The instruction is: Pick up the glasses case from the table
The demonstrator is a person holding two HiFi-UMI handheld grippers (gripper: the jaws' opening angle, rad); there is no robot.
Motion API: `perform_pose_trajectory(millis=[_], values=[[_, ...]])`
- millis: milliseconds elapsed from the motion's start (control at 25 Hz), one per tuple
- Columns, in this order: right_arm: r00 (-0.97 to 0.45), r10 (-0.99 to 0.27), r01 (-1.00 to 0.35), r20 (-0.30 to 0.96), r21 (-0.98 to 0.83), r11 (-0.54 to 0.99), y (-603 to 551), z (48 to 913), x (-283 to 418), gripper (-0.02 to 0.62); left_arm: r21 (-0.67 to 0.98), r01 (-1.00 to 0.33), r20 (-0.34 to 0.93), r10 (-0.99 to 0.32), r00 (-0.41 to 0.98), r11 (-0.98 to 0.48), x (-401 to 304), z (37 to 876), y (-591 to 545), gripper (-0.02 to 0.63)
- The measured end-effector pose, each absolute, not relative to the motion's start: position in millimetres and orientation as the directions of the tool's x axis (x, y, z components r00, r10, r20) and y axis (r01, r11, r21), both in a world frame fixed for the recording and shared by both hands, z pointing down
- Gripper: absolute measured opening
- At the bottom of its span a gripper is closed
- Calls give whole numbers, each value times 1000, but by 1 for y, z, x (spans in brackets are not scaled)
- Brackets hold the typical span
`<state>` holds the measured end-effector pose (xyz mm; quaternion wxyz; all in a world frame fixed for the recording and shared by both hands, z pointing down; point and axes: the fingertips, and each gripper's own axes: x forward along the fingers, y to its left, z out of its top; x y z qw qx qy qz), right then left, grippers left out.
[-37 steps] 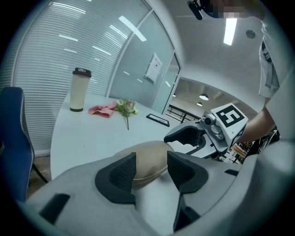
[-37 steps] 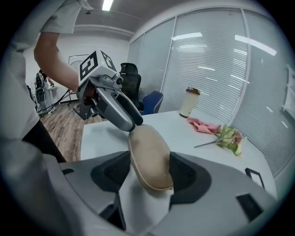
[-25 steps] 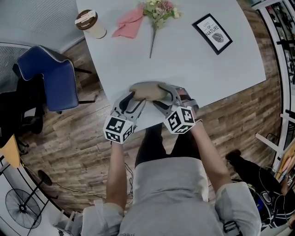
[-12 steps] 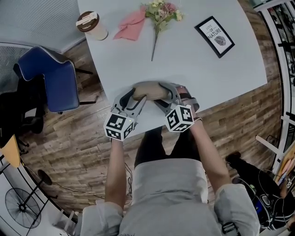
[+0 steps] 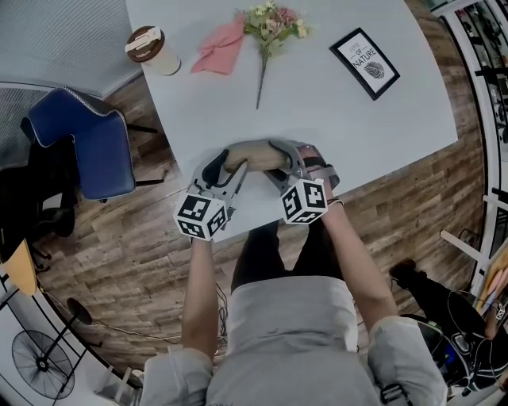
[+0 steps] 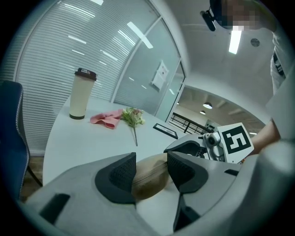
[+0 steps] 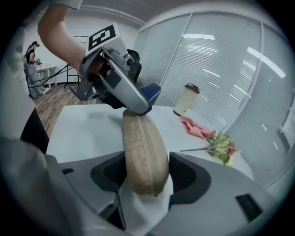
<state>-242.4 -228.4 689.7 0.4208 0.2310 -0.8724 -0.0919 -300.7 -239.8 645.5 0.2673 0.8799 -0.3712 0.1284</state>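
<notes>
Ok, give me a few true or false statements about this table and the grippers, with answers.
The glasses case lies by the near edge of the table. True.
The cup stands beside the framed print. False: they're at opposite sides, with the pink cloth and flowers between.
The left gripper has one end of the case between its jaws. True.
The right gripper hovers over the flowers. False: it's at the case's other end, which sits between its closing jaws.

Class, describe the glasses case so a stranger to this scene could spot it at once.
Find the white table, then its near edge, right before the person. There is the glasses case: a tan, oblong zipped pouch, apart from the cup, pink cloth, flowers and framed print at the far end.
</notes>
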Motion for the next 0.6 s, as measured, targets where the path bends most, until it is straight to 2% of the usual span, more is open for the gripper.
perform_pose_trajectory(millis=[400, 600], values=[[-526, -494, -318, 692, 378, 869, -228, 692, -241, 252, 388, -733, 420, -600, 681, -559, -300, 647, -240, 199], [-526, -474, -322, 706, 351, 880, -230, 689, -242, 249, 354, -778, 422, -654, 628, -519, -309, 636, -239, 199]])
